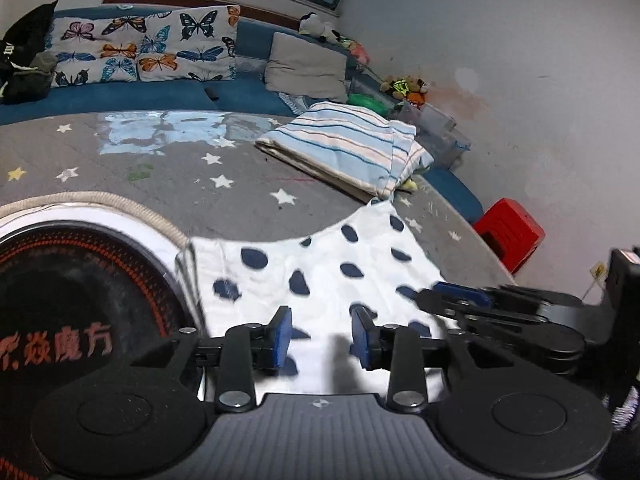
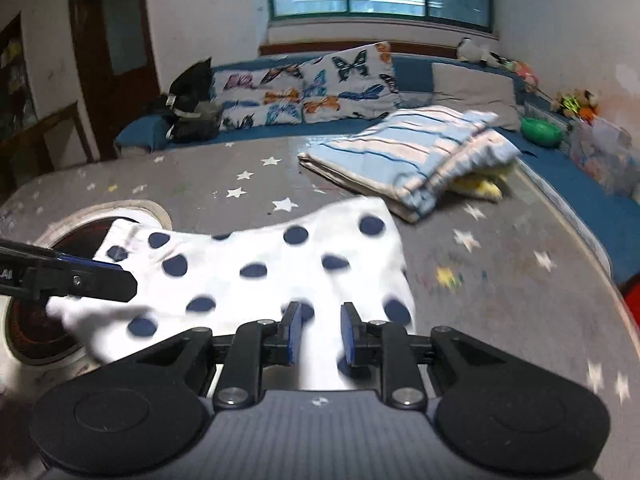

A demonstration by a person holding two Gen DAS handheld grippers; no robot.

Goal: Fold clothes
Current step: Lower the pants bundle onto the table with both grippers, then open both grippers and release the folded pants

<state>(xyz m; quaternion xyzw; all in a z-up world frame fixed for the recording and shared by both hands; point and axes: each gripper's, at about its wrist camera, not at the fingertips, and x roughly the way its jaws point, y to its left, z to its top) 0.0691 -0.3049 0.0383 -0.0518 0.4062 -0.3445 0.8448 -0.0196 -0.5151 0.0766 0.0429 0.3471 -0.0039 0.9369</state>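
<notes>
Left gripper [image 1: 321, 334]: hovering low centre, jaws apart, gripping nothing.
Right gripper [image 2: 318, 334]: likewise standing apart over cloth.
Spotted garment [image 2: 256, 268]: lying mid-frame on starred table [image 2: 500, 248], partly overlapping round cooktop [image 1: 72, 304].
Risk: snagging a single layer, skewing any fold.
Striped bedding [image 2: 400, 152]: resting beyond.

One white garment with navy dots [image 2: 256, 276] lies on the tabletop [image 2: 520, 272]. One folded striped cloth [image 2: 400, 152] sits beyond it. Two grippers show: left [image 1: 320, 330], right [image 2: 318, 332]. One butterfly pillow [image 1: 140, 46], one grey cushion [image 1: 308, 66], one red stool [image 1: 508, 232].
</notes>
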